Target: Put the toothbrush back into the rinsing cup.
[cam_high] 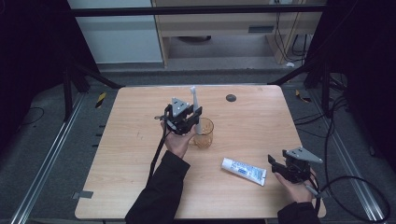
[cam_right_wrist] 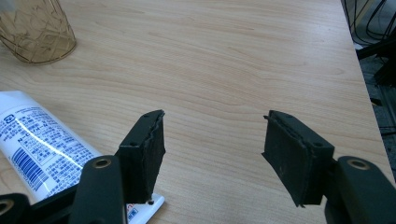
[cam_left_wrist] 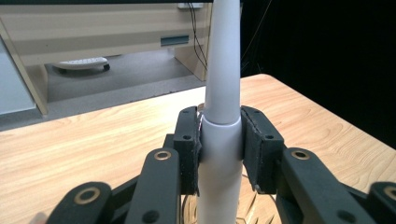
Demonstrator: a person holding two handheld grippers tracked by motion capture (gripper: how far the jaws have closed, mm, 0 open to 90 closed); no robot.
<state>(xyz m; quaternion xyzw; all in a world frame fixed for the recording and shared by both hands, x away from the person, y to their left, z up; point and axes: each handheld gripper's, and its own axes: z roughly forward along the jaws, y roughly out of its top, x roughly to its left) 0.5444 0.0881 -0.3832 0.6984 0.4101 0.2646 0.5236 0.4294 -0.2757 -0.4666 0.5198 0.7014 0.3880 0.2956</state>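
The white electric toothbrush (cam_high: 195,112) is standing upright at the centre of the high view, its lower end dipping into the amber glass tumbler (cam_high: 204,134) just beside it. The left gripper (cam_high: 186,116) is clamping the toothbrush handle (cam_left_wrist: 219,140) between its jaws, which are pressing on both sides of the white barrel in the left gripper view. Lower right in the high view, the right gripper (cam_high: 276,164) is hovering with its jaws spread wide and holding nothing, just beside the toothpaste tube (cam_high: 243,171), which is lying flat on the wooden worktop (cam_high: 135,154). In the right gripper view the tube (cam_right_wrist: 37,144) is sitting at the lower left, the tumbler (cam_right_wrist: 35,30) at the upper left.
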